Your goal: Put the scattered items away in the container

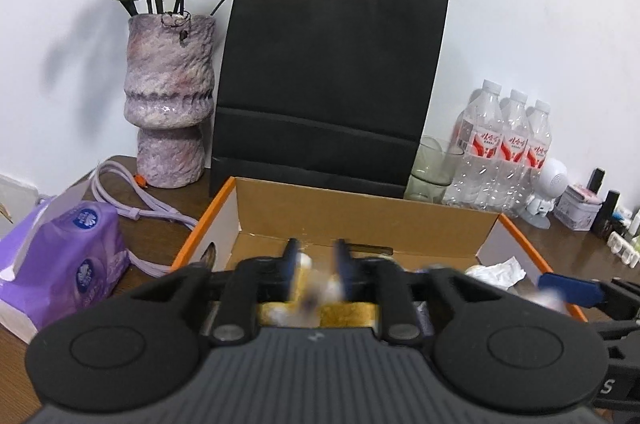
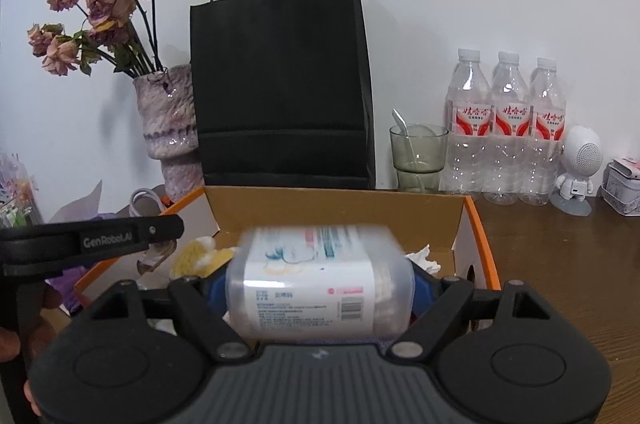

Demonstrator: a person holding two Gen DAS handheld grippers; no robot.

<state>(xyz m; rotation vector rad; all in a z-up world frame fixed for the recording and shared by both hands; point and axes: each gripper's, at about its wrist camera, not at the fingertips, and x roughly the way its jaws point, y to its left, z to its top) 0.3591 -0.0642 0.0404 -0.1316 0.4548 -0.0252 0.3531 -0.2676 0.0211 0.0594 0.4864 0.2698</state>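
Note:
An open cardboard box with an orange rim [image 1: 360,212] [image 2: 336,207] stands in front of both grippers. My left gripper [image 1: 317,256] hangs over the box with its blurred fingers apart. A small blurred white and brown item [image 1: 316,294] lies below the gap, touching neither finger. My right gripper [image 2: 320,284] has its blue pads on either side of a clear plastic tub with a white label [image 2: 320,300]. The tub's far end is blurred and it looks loose between the jaws. A yellow and white knitted piece [image 2: 200,252] and crumpled tissue [image 1: 500,272] lie in the box.
A black paper bag [image 1: 332,75] stands right behind the box, with a vase of dried roses [image 1: 168,103] to its left. A glass [image 2: 418,159], three water bottles [image 2: 508,127] and a white figurine [image 2: 576,171] are at the back right. A purple tissue pack [image 1: 64,256] lies on the left.

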